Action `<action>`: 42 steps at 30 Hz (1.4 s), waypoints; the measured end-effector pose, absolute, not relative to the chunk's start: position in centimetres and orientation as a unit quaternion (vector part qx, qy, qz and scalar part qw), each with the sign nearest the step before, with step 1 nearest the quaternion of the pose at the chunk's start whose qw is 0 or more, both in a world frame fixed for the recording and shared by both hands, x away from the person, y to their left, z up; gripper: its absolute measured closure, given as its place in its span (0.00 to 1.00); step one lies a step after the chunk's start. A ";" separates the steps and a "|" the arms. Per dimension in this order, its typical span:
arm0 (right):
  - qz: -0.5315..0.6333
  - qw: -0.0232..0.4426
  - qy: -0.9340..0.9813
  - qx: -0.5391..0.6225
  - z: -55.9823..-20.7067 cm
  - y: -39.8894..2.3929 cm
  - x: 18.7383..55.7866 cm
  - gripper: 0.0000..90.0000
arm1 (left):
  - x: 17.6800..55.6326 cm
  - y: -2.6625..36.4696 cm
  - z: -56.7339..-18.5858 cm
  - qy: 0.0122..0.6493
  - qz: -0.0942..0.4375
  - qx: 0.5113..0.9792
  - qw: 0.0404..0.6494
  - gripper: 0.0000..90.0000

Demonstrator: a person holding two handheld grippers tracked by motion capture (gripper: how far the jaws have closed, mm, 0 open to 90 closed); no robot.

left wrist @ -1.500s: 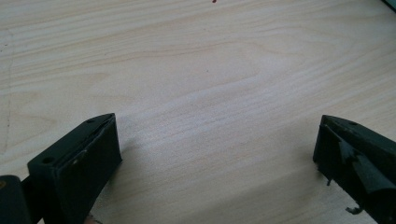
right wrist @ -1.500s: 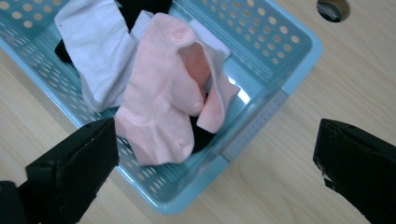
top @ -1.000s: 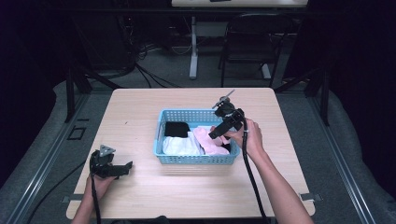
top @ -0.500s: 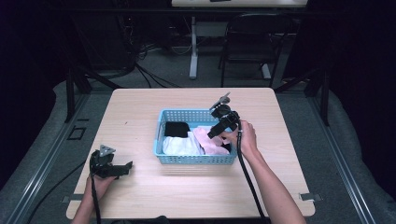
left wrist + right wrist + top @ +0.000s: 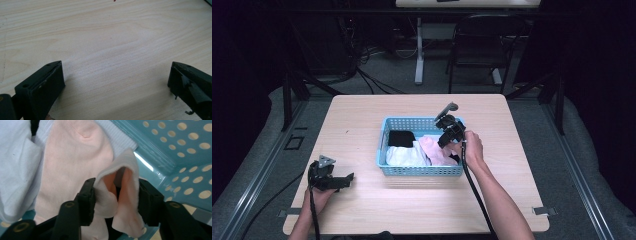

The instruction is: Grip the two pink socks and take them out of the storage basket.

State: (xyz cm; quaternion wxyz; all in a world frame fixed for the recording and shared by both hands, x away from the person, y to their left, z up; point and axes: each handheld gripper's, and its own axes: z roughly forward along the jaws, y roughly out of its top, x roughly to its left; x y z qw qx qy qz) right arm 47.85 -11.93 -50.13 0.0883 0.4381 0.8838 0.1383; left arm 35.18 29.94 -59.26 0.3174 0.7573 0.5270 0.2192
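The high view looks forward and down from above the near side, taking in the whole table [image 5: 362, 125]. The left gripper view skims bare tabletop, very close. The right gripper view peers closely into the blue basket [image 5: 175, 147], shared with the high view.

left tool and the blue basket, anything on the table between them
Nothing: in the high view only bare wooden table lies between the left tool and the blue basket. The left gripper view shows bare wood too.

left claw [image 5: 346, 178]: black, grey plate | right claw [image 5: 116, 195]: black, brass screws | cables: black | forearms: bare
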 end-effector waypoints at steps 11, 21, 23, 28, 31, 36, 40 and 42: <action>0.161 0.083 0.880 0.439 -49.2 -12.4 47.3 0.90 | 35.2 29.9 -59.3 0.527 0.219 0.757 0.317 0.01; 0.190 0.084 0.880 0.427 -46.7 -13.2 46.3 0.90 | 35.2 29.9 -59.3 0.527 0.219 0.757 0.317 0.01; 0.193 0.084 0.880 0.425 -46.3 -13.3 46.2 0.90 | 35.2 29.9 -59.3 0.527 0.219 0.757 0.317 0.01; 0.200 0.084 0.880 0.423 -45.4 -13.5 45.9 0.89 | 35.2 29.9 -59.3 0.527 0.219 0.757 0.317 0.01; 0.207 0.086 0.879 0.420 -44.6 -13.8 45.6 0.89 | 35.2 29.9 -59.3 0.527 0.219 0.757 0.317 0.01; 0.219 0.087 0.877 0.418 -43.4 -14.3 45.2 0.89 | 35.2 29.9 -59.3 0.527 0.219 0.757 0.317 0.01; 0.225 0.089 0.879 0.411 -42.4 -14.6 44.7 0.88 | 35.2 29.9 -59.3 0.527 0.219 0.757 0.317 0.01; 0.224 0.090 0.880 0.409 -41.9 -14.7 44.5 0.88 | 35.2 29.9 -59.3 0.527 0.219 0.757 0.317 0.01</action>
